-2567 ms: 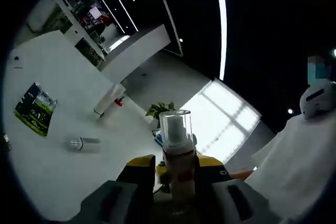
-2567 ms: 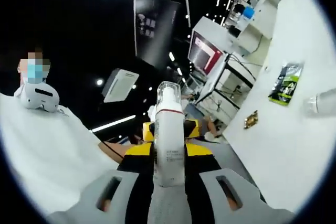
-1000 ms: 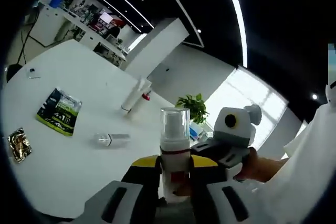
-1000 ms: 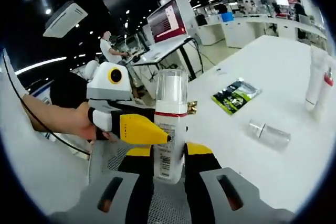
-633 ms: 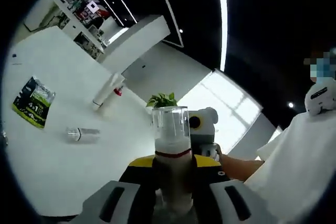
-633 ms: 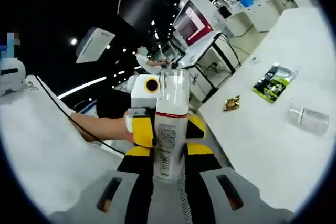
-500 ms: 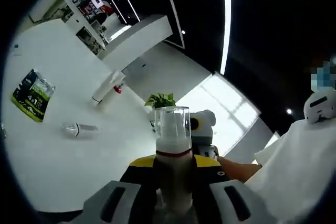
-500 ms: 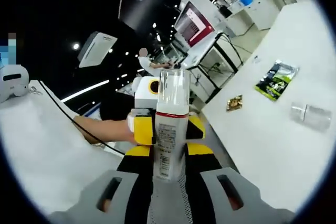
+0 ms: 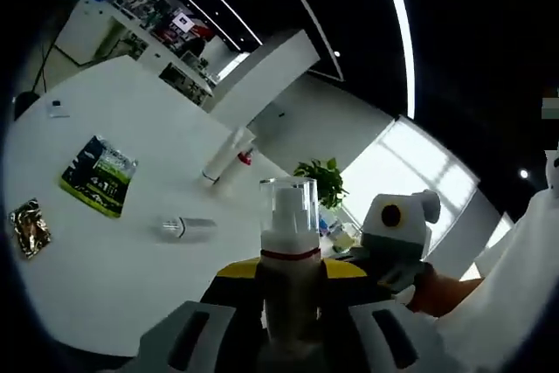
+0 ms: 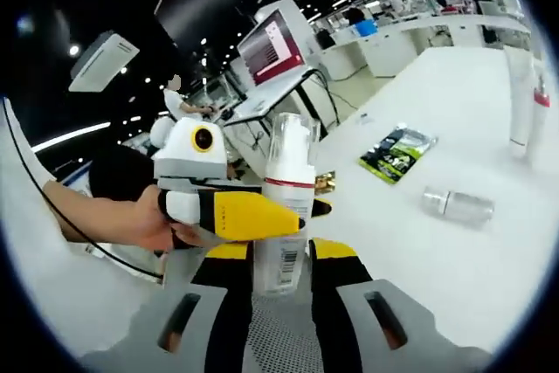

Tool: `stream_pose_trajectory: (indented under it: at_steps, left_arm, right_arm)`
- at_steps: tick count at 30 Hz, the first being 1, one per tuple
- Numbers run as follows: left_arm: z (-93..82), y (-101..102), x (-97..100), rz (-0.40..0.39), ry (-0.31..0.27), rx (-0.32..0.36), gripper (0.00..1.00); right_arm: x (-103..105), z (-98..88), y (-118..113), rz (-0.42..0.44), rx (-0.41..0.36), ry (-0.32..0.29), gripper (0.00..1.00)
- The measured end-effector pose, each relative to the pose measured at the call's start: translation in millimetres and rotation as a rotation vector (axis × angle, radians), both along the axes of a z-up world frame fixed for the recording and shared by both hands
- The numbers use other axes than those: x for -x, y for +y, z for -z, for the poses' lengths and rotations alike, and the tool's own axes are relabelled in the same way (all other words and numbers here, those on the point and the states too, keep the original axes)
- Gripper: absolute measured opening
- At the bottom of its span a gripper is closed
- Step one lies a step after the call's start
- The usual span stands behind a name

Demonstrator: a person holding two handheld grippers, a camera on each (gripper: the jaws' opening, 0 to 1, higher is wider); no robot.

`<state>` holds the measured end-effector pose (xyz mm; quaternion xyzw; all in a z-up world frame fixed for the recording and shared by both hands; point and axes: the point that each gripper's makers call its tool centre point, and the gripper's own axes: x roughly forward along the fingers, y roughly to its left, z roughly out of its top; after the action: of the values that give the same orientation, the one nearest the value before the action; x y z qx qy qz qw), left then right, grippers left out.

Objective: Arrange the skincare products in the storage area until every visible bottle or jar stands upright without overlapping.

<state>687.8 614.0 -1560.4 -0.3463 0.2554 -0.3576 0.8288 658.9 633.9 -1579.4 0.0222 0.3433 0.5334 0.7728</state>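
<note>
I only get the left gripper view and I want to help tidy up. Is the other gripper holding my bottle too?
Observer: Yes. In the right gripper view the pump bottle stands between the jaws of the right gripper, and they are closed on it.
Operator: Can you read anything on it?
Observer: A barcode on its label faces that camera.
Operator: What is past the table on that side?
Observer: A screen showing a red picture, up on a stand.
</note>
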Motion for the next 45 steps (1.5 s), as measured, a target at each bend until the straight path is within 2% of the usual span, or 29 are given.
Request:
stream_pose_trajectory:
  at_steps: [2, 3, 7, 11, 12, 15, 16, 17, 19, 23, 27, 31, 34, 36, 39, 40, 41, 43, 45]
  left_arm:
    - [3.4, 5.1, -4.9, -0.045, 0.029, -0.001, 0.24]
    - [4.3, 5.2, -4.4, -0.04, 0.04, 0.005, 0.24]
    - [4.8, 7.8, -7.7, -0.071, 0.028, -0.017, 0.24]
    - [6.5, 6.9, -6.1, -0.058, 0.019, -0.029, 0.24]
    - [6.2, 6.6, -5.6, -0.051, 0.011, -0.028, 0.25]
    - [-0.6, 2.3, -2.2, -0.011, -0.022, 0.006, 0.24]
    - [-4.3, 0.3, -0.4, 0.001, -0.016, 0.04, 0.24]
    - [-5.9, -2.2, 2.6, 0.025, -0.006, 0.063, 0.24]
    - [-8.1, -6.5, 6.4, 0.061, -0.014, 0.081, 0.24]
    - [-8.4, -14.5, 12.7, 0.112, -0.023, 0.073, 0.23]
    - [-6.8, -18.0, 15.8, 0.135, -0.043, 0.037, 0.22]
    - [-7.2, -19.4, 14.7, 0.134, -0.083, -0.023, 0.21]
    - [-9.6, -19.2, 11.2, 0.133, -0.1, -0.039, 0.21]
    - [-7.9, -16.3, 7.7, 0.136, -0.134, -0.084, 0.21]
    - [-3.3, -13.2, 6.1, 0.151, -0.126, -0.104, 0.21]
    - [3.1, -9.7, 6.0, 0.165, -0.131, -0.155, 0.21]
    - [3.9, -9.8, 6.7, 0.176, -0.129, -0.163, 0.21]
    - [1.7, -11.7, 8.1, 0.194, -0.135, -0.162, 0.21]
    - [-3.0, -16.0, 9.0, 0.211, -0.146, -0.155, 0.21]
  right_arm:
    - [2.1, 9.0, 2.1, 0.002, 0.063, -0.016, 0.24]
    - [-0.6, 8.3, 4.6, 0.004, 0.059, -0.046, 0.24]
    - [-5.3, 6.1, 3.7, 0.028, 0.055, -0.058, 0.23]
    - [-3.2, 8.9, 1.8, 0.011, 0.032, 0.004, 0.2]
    - [-1.2, 6.6, 1.6, 0.005, 0.001, 0.041, 0.2]
    - [0.7, 1.6, -2.3, -0.012, -0.056, 0.097, 0.2]
    - [3.0, -3.2, -3.2, -0.036, -0.096, 0.106, 0.19]
    - [3.3, -3.3, -6.4, -0.039, -0.1, 0.112, 0.19]
    - [9.3, -6.7, -9.9, -0.104, -0.127, 0.093, 0.19]
    - [15.8, -6.2, -16.4, -0.138, -0.146, 0.127, 0.2]
    - [19.9, -3.4, -14.5, -0.151, -0.105, 0.043, 0.22]
    - [18.5, -5.1, -18.3, -0.137, -0.1, 0.024, 0.23]
    - [16.8, -7.4, -23.8, -0.134, -0.093, 0.013, 0.28]
    - [14.2, -9.2, -33.5, -0.134, -0.067, -0.007, 0.3]
    - [5.2, -20.1, -44.0, -0.1, -0.072, -0.019, 0.31]
    - [-0.4, -27.1, -45.8, -0.072, -0.09, -0.021, 0.32]
    - [-8.7, -37.9, -47.3, -0.035, -0.118, -0.031, 0.32]
    - [-21.8, -56.5, -46.2, 0.024, -0.17, -0.029, 0.32]
    - [-30.7, -61.6, -42.0, 0.052, -0.158, -0.028, 0.33]
